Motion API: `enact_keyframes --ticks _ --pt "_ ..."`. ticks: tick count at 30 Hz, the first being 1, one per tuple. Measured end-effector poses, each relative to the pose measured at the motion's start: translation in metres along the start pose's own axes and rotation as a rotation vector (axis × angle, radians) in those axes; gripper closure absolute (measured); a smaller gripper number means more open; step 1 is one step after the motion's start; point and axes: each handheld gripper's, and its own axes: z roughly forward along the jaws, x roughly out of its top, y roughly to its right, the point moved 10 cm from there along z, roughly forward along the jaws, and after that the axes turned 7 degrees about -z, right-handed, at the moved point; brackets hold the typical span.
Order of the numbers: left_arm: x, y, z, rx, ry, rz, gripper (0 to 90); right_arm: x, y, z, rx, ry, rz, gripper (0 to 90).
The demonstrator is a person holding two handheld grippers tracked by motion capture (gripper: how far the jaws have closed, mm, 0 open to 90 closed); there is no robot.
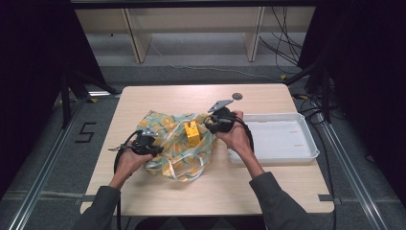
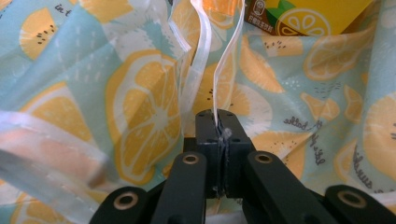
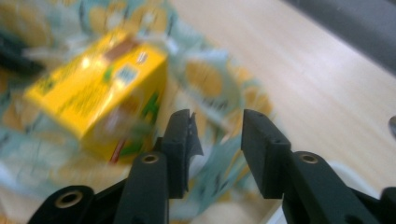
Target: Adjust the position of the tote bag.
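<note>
The left hand-held gripper (image 2: 219, 140) is pinching the clear handle strap (image 2: 224, 60) of the limp, slippery bag (image 1: 167, 139) lying mid-desk. The right hand-held gripper (image 3: 215, 140) is hovering spread at the carton's (image 3: 98, 102) four o'clock; it likely handles light and stiff.

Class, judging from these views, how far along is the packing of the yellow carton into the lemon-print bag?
Done: the yellow carton sits at the lemon-print bag's mouth. In hand: the left gripper is shut on a clear handle strap; the right gripper is open beside the carton. Left: probably settling the carton fully inside.
</note>
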Motion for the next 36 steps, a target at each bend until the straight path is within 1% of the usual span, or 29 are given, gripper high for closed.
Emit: enact_keyframes --ticks 2,3,5,6,7,8,10,11,12,13,14,15,16,18,19,20,21,22,25,26,28,29,30,31,32,33,34,35,36 --pt "-0.001 0.0 -0.001 0.0 -0.004 -0.003 88.0 -0.012 -0.008 0.004 0.024 -0.048 -0.019 67.5" --pt "0.0 0.0 0.0 0.011 0.013 -0.012 88.1 -0.017 -0.01 0.007 0.026 -0.06 -0.02 69.7" --pt "-0.002 0.001 0.0 0.007 0.013 -0.013 88.3 -0.028 -0.015 0.016 0.043 -0.091 -0.001 79.2" --pt "-0.003 0.002 0.001 0.001 0.014 -0.021 88.3 -0.034 -0.016 0.02 0.053 -0.112 -0.019 81.9" --pt "-0.006 0.001 -0.002 -0.018 -0.023 0.001 88.4 -0.039 -0.014 0.026 0.041 -0.127 -0.067 83.2" --pt "-0.004 0.0 0.0 0.004 0.008 -0.008 88.4 -0.046 -0.017 0.028 0.053 -0.182 -0.068 85.0" --pt "-0.009 -0.001 -0.003 -0.016 -0.03 0.0 88.5 -0.054 -0.021 0.032 0.058 -0.228 -0.082 86.4" --pt "-0.008 -0.002 0.0 0.004 0.0 -0.004 88.5 -0.056 -0.023 0.034 0.063 -0.239 -0.092 86.5" --pt "-0.011 -0.002 -0.002 -0.015 -0.036 0.004 88.5 -0.059 -0.026 0.034 0.065 -0.262 -0.079 86.5" --pt "-0.011 -0.002 0.001 -0.004 -0.018 0.0 88.5 -0.06 -0.027 0.035 0.07 -0.264 -0.095 86.5" --pt "-0.012 -0.002 0.002 0.011 -0.011 -0.008 88.5 -0.061 -0.029 0.036 0.075 -0.273 -0.092 86.4" --pt "-0.012 -0.001 0.003 -0.004 -0.014 -0.018 88.4 -0.061 -0.029 0.036 0.07 -0.273 -0.089 85.9" --pt "-0.014 -0.001 0.003 0.001 -0.022 -0.001 88.3 -0.061 -0.028 0.035 0.071 -0.273 -0.088 85.0" --pt "-0.012 0.001 -0.001 -0.011 -0.019 -0.009 85.7 -0.058 -0.026 0.034 0.064 -0.254 -0.086 80.1" --pt "-0.008 0.002 -0.003 -0.01 0.008 -0.016 84.8 -0.055 -0.024 0.033 0.066 -0.229 -0.086 77.8" --pt "-0.006 0.003 -0.008 -0.013 0.013 -0.019 83.5 -0.052 -0.024 0.028 0.07 -0.219 -0.05 73.6" --pt "-0.001 0.003 -0.013 -0.003 0.058 -0.033 81.9 -0.046 -0.022 0.026 0.067 -0.184 -0.036 69.7" --pt "0.001 0.002 -0.017 -0.001 0.067 -0.035 76.3 -0.038 -0.019 0.019 0.054 -0.138 -0.009 63.6" --pt "0.007 0.0 -0.032 -0.006 0.098 -0.065 65.9 -0.025 -0.018 0.007 0.053 -0.067 0.044 58.5" --pt "0.01 -0.001 -0.036 0.001 0.113 -0.071 59.7 -0.02 -0.02 -0.002 0.06 -0.048 0.101 55.4" --pt "0.013 -0.001 -0.045 0.006 0.133 -0.078 55.9 -0.014 -0.02 -0.008 0.057 -0.013 0.101 52.6" --pt "0.016 0.002 -0.048 0.0 0.157 -0.092 54.3 -0.01 -0.018 -0.01 0.059 0.022 0.076 51.4" --pt "0.018 0.003 -0.054 0.006 0.168 -0.094 51.7 -0.009 -0.019 -0.015 0.07 0.014 0.084 49.5" --pt "0.022 0.006 -0.059 0.001 0.194 -0.109 49.3 -0.005 -0.018 -0.016 0.063 0.04 0.066 48.5" --pt "0.023 0.007 -0.064 -0.004 0.196 -0.1 47.2 -0.002 -0.02 -0.02 0.073 0.053 0.074 47.8" --pt "0.027 0.011 -0.069 -0.001 0.233 -0.114 46.3 0.002 -0.02 -0.02 0.067 0.095 0.065 47.1" --pt "0.028 0.013 -0.073 -0.004 0.239 -0.108 45.2 0.002 -0.023 -0.024 0.09 0.074 0.076 45.8" --pt "0.03 0.016 -0.078 -0.006 0.247 -0.107 43.8 0.004 -0.023 -0.024 0.093 0.086 0.058 44.9" --pt "0.033 0.02 -0.082 -0.009 0.275 -0.121 41.7 0.007 -0.025 -0.024 0.082 0.099 0.072 43.5"
